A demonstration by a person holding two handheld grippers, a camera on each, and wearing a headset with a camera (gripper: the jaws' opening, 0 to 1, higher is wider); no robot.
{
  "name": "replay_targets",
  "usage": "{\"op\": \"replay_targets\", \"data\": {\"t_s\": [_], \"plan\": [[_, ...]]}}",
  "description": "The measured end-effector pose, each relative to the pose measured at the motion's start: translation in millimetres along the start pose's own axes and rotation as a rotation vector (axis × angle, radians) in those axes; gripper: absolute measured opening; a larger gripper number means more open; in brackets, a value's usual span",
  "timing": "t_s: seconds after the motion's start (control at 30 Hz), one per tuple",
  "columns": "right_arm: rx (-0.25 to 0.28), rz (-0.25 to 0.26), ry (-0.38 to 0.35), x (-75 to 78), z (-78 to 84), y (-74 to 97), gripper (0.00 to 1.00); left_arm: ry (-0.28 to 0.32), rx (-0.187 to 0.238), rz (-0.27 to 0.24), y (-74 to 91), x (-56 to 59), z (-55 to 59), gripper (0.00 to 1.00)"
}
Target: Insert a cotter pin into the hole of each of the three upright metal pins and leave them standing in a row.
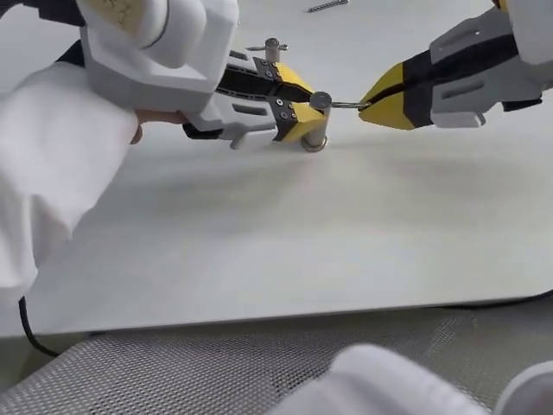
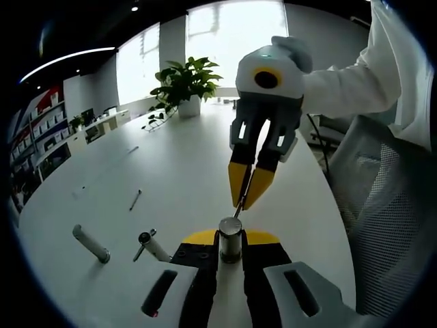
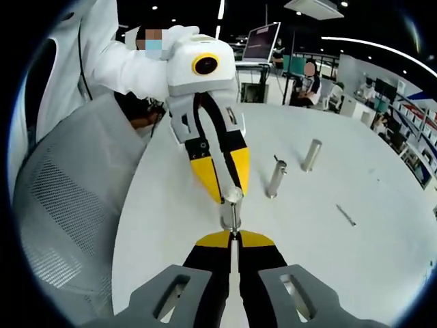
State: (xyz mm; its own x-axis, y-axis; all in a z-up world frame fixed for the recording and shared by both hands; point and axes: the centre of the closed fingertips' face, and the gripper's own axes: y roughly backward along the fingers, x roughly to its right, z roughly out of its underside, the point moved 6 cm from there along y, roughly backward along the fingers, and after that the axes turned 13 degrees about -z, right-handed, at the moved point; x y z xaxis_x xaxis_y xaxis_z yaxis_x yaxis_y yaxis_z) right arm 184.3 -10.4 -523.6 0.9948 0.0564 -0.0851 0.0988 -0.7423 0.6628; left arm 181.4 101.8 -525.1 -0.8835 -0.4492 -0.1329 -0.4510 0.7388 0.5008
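Here's the second fitting! The left tongs (image 1: 298, 111) are clamped on an upright metal pin (image 1: 320, 101) standing on the table (image 1: 259, 242), jaws squeezed against its shaft just below the head. From the other side, the right tongs (image 1: 366, 106) are pinched shut on a cotter pin (image 1: 346, 105), its free end right at the pin's shaft (whether it has entered the hole, I cannot tell). Behind them stands a second pin (image 3: 276, 179) with a cotter through it, and beside that a third pin (image 3: 311, 155), bare. A spare cotter pin (image 3: 345, 214) lies further out. My call: one done, two to go. Next move needs a straight, level push through the hole while the left keeps that pin from twisting.
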Motion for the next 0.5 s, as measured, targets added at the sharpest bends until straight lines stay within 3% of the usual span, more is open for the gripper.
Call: {"op": "replay_targets", "data": {"t_s": [0.5], "plan": [[-0.038,-0.037,0.077,5.5,-8.6,-8.8,0.00,-0.002,-0.004,0.013,3.8,4.5,-4.0,0.11]]}}
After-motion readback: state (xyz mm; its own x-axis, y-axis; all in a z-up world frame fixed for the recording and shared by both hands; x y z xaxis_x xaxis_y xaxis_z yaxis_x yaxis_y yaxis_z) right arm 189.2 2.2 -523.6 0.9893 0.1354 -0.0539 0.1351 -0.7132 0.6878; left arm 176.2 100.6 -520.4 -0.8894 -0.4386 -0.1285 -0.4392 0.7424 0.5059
